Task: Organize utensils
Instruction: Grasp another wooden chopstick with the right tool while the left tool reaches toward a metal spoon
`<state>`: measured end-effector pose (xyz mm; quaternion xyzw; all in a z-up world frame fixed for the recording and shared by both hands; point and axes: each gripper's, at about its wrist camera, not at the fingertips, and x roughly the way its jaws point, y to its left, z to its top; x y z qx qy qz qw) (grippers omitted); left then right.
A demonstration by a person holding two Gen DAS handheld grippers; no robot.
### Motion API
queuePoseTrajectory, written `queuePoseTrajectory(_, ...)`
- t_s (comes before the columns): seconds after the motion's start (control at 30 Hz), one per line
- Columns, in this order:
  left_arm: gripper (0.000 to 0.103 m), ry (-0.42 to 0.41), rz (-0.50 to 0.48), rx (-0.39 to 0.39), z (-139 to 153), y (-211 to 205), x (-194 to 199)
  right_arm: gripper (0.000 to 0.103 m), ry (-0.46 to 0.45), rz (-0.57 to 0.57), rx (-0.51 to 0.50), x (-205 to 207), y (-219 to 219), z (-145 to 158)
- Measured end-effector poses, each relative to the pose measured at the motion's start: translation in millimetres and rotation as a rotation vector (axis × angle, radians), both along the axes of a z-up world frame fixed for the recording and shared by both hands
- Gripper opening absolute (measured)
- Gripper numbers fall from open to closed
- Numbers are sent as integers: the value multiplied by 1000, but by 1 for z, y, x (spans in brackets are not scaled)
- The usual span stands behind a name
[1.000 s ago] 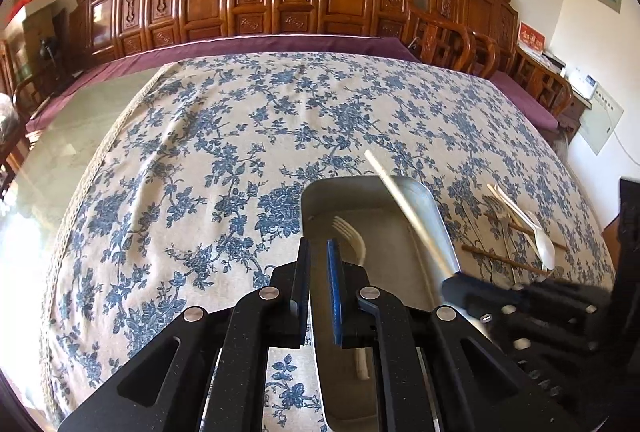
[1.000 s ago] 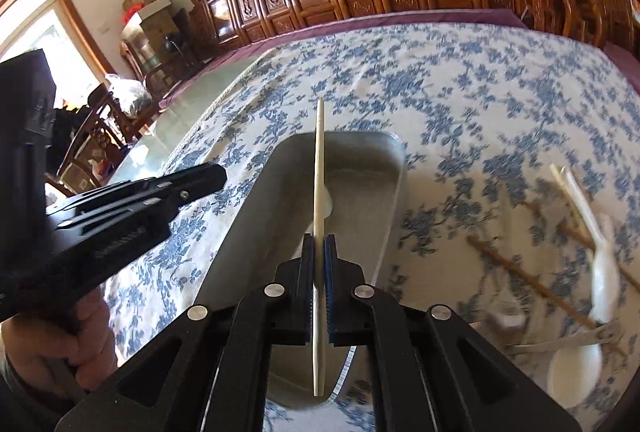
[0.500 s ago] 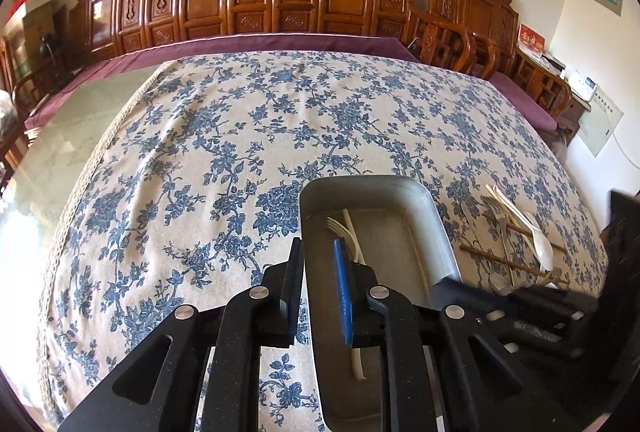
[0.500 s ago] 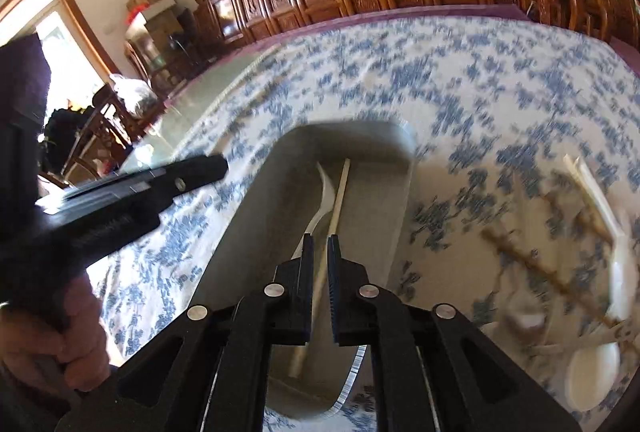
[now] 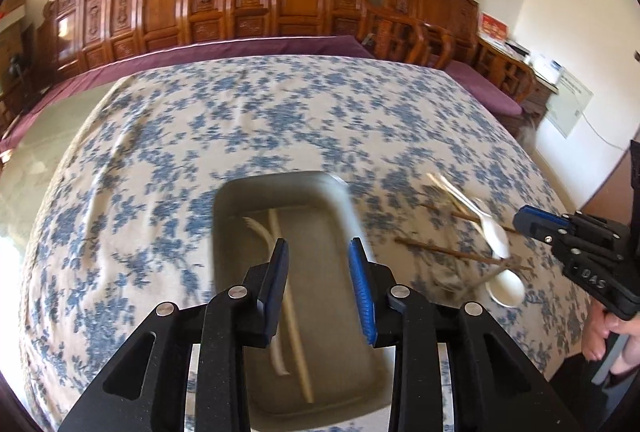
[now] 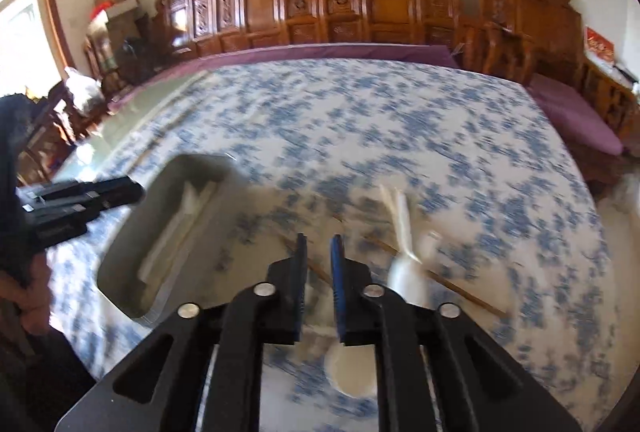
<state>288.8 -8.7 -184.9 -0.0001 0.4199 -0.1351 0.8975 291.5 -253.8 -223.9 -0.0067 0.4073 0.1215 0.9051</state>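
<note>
The pale chopstick (image 5: pixel 294 316) now lies in the tray (image 5: pixel 340 192); both grippers, left (image 5: pixel 319 264) and right (image 6: pixel 319 258), have just been opening, empty.

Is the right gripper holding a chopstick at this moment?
No, the right gripper has nothing between its parted fingers, and the pale chopstick lies in the tray.

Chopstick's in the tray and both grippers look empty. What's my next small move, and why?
Probably lower the right gripper onto the nearest brown chopstick on the cloth. Its jaws, just opening, hold nothing and already hover over the loose pile, while the tray holds only a fork and a pale chopstick.
</note>
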Motion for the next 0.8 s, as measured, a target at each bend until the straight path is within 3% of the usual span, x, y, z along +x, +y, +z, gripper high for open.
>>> queuePoseTrajectory(0.23, 32, 6, -49, 9, -2, -28, -7, 17, 41, -7, 12, -2, -5, -29)
queuePoseTrajectory(0.53, 32, 20, -71, 22, -6, -42, -10, 28, 85, 42, -69, 16, 10, -58)
queuePoseTrajectory(0.67, 32, 19, -78, 26, -6, -45, -11, 29, 163, 49, -90, 27, 8, -75)
queuePoseTrajectory(0.8, 32, 21, -82, 31, -7, -47, -12, 29, 169, 77, -131, 26, 10, -81)
